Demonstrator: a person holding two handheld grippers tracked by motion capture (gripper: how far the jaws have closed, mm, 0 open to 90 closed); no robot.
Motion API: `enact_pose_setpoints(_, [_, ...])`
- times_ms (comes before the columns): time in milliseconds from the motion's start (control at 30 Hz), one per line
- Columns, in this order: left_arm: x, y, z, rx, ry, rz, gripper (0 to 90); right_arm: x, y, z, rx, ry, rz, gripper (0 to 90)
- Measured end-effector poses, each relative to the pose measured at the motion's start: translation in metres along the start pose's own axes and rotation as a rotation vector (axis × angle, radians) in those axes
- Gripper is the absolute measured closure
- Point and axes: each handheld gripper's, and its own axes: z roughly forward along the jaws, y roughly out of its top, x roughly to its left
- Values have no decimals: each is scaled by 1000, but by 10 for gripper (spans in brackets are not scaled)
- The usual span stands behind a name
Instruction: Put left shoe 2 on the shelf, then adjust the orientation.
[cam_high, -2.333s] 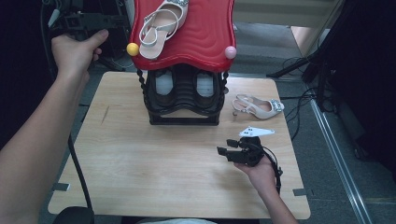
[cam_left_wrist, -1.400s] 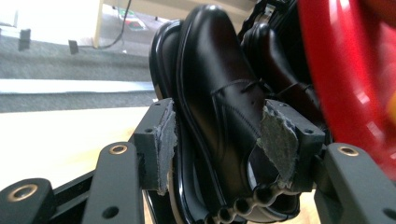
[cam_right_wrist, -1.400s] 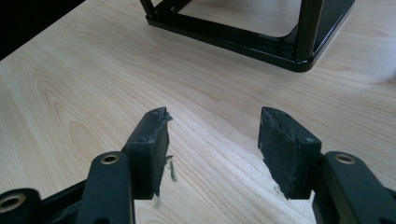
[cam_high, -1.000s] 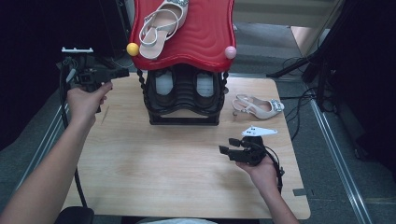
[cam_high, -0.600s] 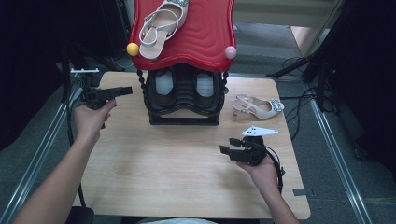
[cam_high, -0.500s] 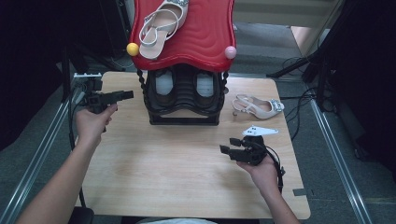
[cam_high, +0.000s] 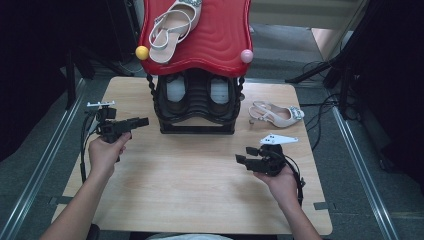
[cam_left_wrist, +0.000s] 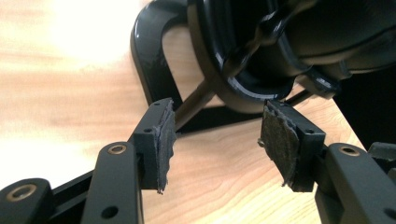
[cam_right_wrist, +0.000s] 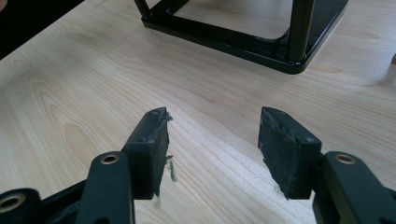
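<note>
- High view: left gripper (cam_high: 142, 121) wide open, empty, aimed at black two-tier shoe rack with red wavy top (cam_high: 197, 107) just ahead of it.
- Right gripper (cam_high: 241, 159) open, empty, beige slingback sandal (cam_high: 276, 113) beyond it.
- Approach level, avoid clipping rack post.

Both black tongs (cam_high: 145, 121) (cam_high: 243, 156) have brass-coloured rivets, frayed dark pads (cam_left_wrist: 166, 140) and trailing black cables; the right carries a pale three-cornered plate. Forearms are bare.

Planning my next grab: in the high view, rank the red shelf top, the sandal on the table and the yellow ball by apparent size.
1. Red shelf top, though nearest the camera.
2. Sandal on the table.
3. Yellow ball.
</note>
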Motion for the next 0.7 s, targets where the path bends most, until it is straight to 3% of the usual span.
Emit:
enact_pose_setpoints(100, [0, -6, -1, 5, 16, 23, 460, -1, 0, -1, -3, -1, 4, 442])
enact_pose_setpoints(333, [3, -19, -3, -2, -19, -2, 448, -4, 1, -2, -7, -8, 12, 442])
enact_pose_setpoints(700, [6, -20, -8, -12, -27, -9, 448, -8, 1, -4, -12, -19, 17, 444])
